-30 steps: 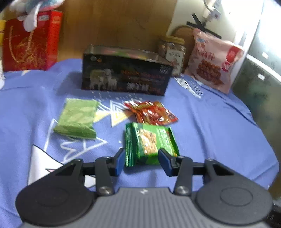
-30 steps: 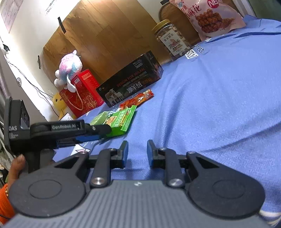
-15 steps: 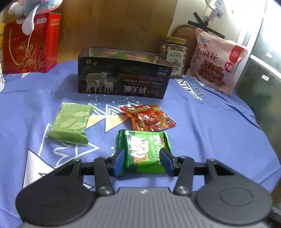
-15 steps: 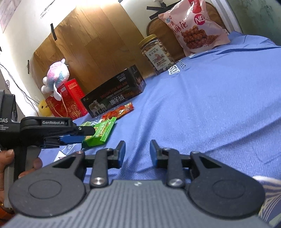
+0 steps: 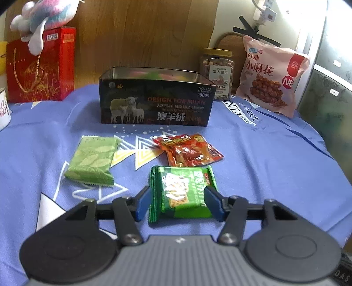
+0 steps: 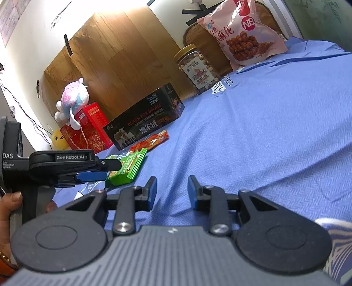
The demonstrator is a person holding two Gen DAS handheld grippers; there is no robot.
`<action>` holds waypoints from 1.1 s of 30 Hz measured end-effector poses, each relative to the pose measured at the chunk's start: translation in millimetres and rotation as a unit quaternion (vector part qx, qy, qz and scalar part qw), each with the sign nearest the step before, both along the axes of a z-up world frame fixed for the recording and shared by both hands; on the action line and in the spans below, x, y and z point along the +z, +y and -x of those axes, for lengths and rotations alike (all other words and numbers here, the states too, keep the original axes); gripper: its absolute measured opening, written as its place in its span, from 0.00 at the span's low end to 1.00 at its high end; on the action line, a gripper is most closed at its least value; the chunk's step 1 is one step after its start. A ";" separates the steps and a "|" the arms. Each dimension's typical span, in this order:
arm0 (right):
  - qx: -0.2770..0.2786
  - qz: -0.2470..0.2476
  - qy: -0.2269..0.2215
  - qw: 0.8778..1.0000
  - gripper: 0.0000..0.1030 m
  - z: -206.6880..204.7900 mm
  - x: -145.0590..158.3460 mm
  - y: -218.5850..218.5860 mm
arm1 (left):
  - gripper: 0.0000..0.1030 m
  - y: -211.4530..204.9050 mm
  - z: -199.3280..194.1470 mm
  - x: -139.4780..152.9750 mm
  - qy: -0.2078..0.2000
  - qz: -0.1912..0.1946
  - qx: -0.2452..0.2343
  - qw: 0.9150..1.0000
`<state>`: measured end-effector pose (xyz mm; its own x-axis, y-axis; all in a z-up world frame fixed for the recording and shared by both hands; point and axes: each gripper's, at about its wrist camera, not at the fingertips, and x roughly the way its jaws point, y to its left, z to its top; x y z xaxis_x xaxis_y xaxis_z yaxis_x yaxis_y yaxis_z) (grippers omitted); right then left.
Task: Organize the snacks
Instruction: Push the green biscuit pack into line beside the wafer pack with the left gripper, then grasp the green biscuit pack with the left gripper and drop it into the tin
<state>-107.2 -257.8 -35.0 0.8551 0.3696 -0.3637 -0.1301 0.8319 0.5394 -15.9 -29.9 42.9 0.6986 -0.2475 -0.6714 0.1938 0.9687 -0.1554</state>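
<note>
A dark green snack packet (image 5: 182,187) lies flat on the blue cloth (image 5: 264,165) between the fingers of my left gripper (image 5: 177,202). Its jaws are opening, and a thin gap shows beside the left pad. The right wrist view shows that gripper (image 6: 107,170) from the side, with the packet (image 6: 127,167) at its tips. Beyond it lie a red packet (image 5: 189,151) and a light green packet (image 5: 92,160). An open dark tin box (image 5: 154,105) stands behind them. My right gripper (image 6: 172,189) hovers over bare cloth, open, holding nothing.
A nut jar (image 5: 216,72) and a pink snack bag (image 5: 272,77) stand at the back right. At the back left, a red gift box (image 5: 37,66) has a plush toy (image 5: 44,15) on top. A white mug (image 5: 3,110) is at the left edge.
My left gripper's jaws have spread wider around the dark green packet, which now sits deeper between them. My right gripper's jaws also opened a little.
</note>
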 end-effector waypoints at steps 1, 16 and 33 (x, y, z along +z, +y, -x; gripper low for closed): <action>0.001 0.001 0.000 1.000 0.32 -0.4 0.0 -0.5 | 0.52 0.4 -0.2 0.3 0.000 0.001 -0.002 1.000; -0.009 0.025 -0.005 1.000 0.33 0.7 3.6 9.4 | 0.53 19.5 4.1 2.4 -0.010 0.019 0.005 1.000; 0.112 0.146 -0.037 0.982 0.48 -48.3 23.0 77.0 | 0.56 95.7 -0.3 0.8 0.029 0.138 -0.036 0.989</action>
